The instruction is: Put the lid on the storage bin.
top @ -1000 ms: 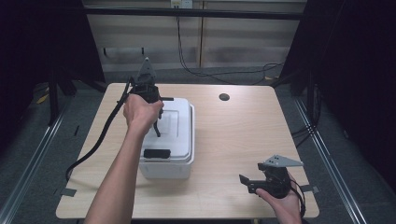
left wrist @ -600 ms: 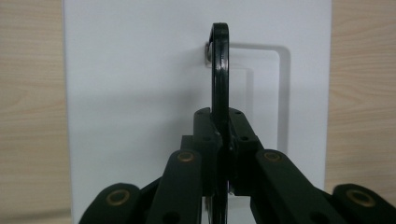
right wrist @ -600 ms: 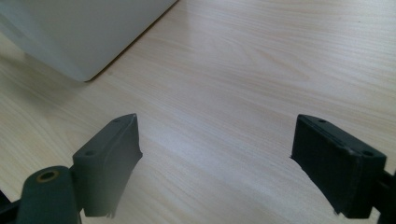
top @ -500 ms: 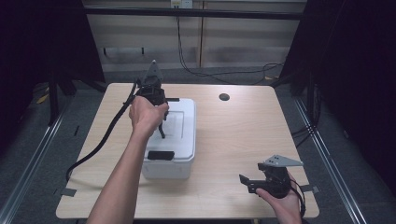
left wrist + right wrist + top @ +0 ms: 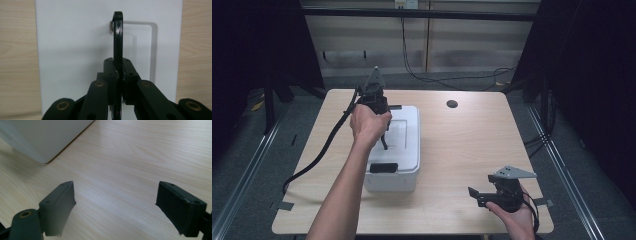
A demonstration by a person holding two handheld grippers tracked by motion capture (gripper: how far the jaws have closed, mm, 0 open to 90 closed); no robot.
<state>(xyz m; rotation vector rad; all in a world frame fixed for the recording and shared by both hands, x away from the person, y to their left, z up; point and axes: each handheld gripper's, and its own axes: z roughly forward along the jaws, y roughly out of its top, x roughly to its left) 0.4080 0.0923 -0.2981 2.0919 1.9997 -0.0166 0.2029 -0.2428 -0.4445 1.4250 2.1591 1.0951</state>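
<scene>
A white plastic box (image 5: 404,150) sits left of centre on the wooden table (image 5: 472,145). Its black carry handle (image 5: 118,37) stands upright from the lid (image 5: 75,50). My left gripper (image 5: 384,140) reaches down over the lid from the far side and is shut on that handle; in the left gripper view the left gripper (image 5: 118,72) has both pads pressed on the thin black bar. A black latch (image 5: 383,167) shows on the box's near end. My right gripper (image 5: 474,195) rests at the table's front right, and the right gripper view shows the right gripper (image 5: 116,205) open over bare wood.
A dark round grommet hole (image 5: 452,104) lies at the table's far middle. The left gripper's cable (image 5: 319,152) trails off the left edge. A corner of the box (image 5: 42,137) is at the upper left of the right gripper view. Dark floor and rails surround the table.
My left hand has shifted slightly to the right over the lid, still holding the handle. The right hand and its gripper have not moved.
</scene>
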